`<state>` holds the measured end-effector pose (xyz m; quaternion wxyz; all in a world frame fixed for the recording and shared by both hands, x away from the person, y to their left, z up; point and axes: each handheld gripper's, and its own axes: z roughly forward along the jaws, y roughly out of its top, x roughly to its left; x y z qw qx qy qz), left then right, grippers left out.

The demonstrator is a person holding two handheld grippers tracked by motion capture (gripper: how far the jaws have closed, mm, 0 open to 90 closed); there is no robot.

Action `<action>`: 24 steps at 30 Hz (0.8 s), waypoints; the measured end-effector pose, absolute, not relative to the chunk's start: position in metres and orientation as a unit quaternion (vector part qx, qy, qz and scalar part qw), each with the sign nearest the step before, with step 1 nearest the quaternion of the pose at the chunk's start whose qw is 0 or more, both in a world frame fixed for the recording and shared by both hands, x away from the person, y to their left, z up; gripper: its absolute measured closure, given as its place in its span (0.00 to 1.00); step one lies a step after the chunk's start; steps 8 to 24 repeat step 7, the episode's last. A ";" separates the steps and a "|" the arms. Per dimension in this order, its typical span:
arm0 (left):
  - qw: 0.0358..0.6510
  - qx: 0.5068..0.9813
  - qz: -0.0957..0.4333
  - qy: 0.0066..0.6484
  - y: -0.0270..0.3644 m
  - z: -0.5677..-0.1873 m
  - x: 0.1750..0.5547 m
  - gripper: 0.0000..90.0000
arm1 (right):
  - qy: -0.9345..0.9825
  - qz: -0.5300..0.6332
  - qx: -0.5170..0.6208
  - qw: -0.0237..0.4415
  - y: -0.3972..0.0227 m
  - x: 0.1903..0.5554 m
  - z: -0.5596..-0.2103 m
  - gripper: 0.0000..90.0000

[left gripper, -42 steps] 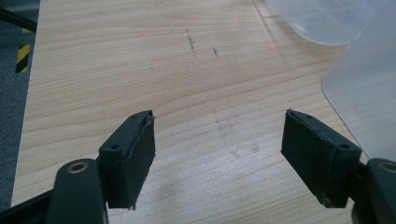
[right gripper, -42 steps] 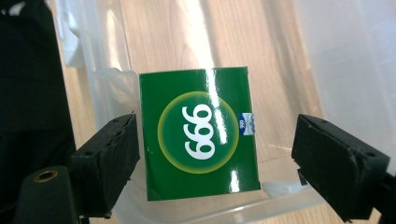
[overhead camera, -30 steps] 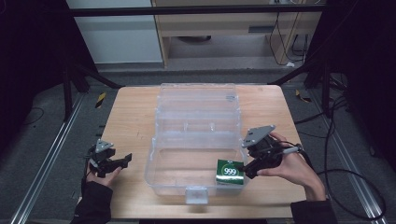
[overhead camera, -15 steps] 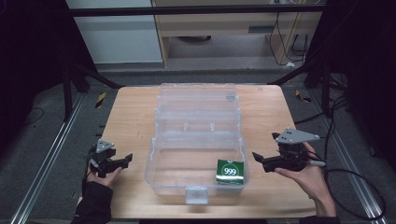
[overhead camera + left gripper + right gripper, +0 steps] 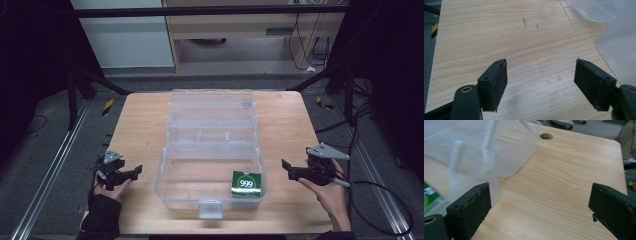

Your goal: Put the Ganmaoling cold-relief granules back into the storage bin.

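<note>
Clear plastic box [image 5: 210,150] open at tabletop [image 5: 140,115] centre, lid thrown back. Green carton marked 999 [image 5: 246,183] already inside, near-right corner of box. Judgement: placing looks done; closing lid, fastening front latch [image 5: 210,208] probably left.

Right gripper [image 5: 292,172] just right of box, fingers [image 5: 471,212] released, nothing between. Left gripper [image 5: 131,172] near left edge, fingers [image 5: 494,85] released, empty.

Tabletop light wood, faint scuffs, cable hole at far side. Room dim; dark frame, floor cables around.
</note>
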<state>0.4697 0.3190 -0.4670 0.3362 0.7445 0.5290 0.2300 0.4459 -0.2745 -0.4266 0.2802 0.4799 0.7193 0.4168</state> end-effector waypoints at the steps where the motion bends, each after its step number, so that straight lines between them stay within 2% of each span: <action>1: 0.336 0.745 0.229 0.529 0.319 -0.468 0.470 0.29 | 0.712 0.416 0.488 0.285 -0.278 0.447 -0.430 0.05; 7: 0.333 0.750 0.224 0.525 0.316 -0.470 0.471 0.30 | 0.685 0.395 0.537 0.293 -0.292 0.449 -0.454 0.06; 24: 0.333 0.750 0.224 0.525 0.316 -0.470 0.471 0.30 | 0.685 0.395 0.537 0.293 -0.292 0.449 -0.454 0.06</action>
